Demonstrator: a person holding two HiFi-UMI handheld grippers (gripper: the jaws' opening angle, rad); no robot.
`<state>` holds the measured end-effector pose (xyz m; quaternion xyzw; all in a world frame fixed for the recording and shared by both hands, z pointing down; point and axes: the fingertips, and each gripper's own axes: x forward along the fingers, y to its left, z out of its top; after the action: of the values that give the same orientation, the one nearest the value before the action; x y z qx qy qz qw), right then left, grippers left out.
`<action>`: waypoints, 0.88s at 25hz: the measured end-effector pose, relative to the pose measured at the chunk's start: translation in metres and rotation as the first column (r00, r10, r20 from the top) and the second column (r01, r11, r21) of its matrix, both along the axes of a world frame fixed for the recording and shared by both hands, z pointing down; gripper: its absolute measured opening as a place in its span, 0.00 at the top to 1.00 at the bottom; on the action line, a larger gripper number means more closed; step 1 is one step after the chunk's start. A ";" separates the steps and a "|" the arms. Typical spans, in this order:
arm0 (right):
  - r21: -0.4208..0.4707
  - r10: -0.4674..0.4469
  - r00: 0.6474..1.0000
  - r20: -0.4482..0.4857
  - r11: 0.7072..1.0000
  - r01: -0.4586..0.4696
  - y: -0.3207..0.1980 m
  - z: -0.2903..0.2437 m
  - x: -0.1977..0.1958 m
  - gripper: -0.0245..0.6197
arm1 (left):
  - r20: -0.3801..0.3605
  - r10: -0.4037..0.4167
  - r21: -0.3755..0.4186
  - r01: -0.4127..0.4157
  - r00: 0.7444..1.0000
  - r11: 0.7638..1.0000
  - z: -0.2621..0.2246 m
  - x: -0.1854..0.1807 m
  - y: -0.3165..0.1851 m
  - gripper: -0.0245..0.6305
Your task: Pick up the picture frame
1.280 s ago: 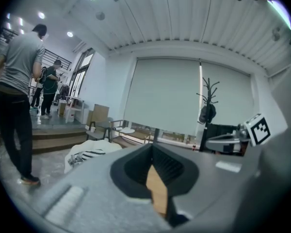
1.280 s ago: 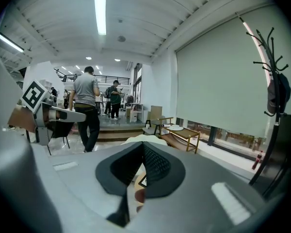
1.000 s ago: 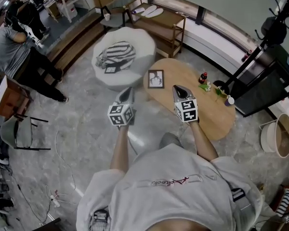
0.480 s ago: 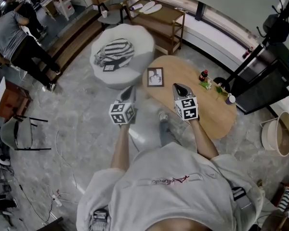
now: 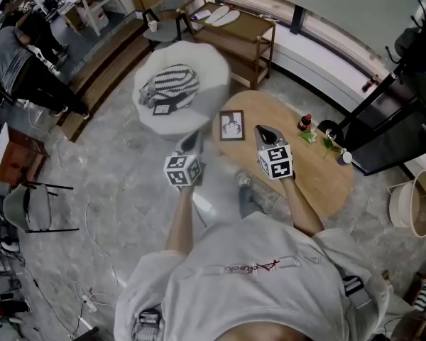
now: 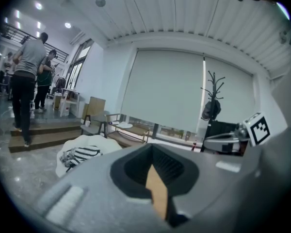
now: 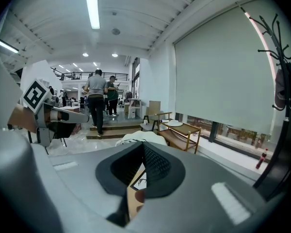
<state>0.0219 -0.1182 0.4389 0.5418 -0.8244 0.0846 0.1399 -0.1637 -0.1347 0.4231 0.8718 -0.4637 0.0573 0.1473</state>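
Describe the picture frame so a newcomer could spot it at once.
Find the oval wooden table in the head view. The picture frame lies flat at its left end, nearest the white pouf. It is the only dark-edged rectangle there, a drawing on white, apart from the red-capped bottle.

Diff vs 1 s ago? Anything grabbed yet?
The left gripper and right gripper moved forward with the person toward the picture frame, which now lies just ahead, between their tips. Nothing has been taken hold of: both stay shut and empty. The frame still lies flat on the wooden table, and the bottle is unmoved.
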 end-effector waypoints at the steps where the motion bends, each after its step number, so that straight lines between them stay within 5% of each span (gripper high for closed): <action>1: -0.001 -0.001 1.000 -0.001 1.000 0.001 -0.010 -0.001 0.001 0.95 | 0.001 0.000 -0.001 0.000 1.000 1.000 -0.001 0.001 -0.010 0.96; 22: -0.016 -0.028 1.000 0.008 0.999 0.028 -0.228 -0.018 0.037 0.95 | 0.015 -0.010 -0.006 0.010 1.000 1.000 -0.017 0.047 -0.228 0.96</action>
<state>0.0589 -0.3462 0.4213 0.5287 -0.8318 0.0913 0.1422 -0.1168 -0.3623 0.4059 0.8686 -0.4689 0.0644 0.1467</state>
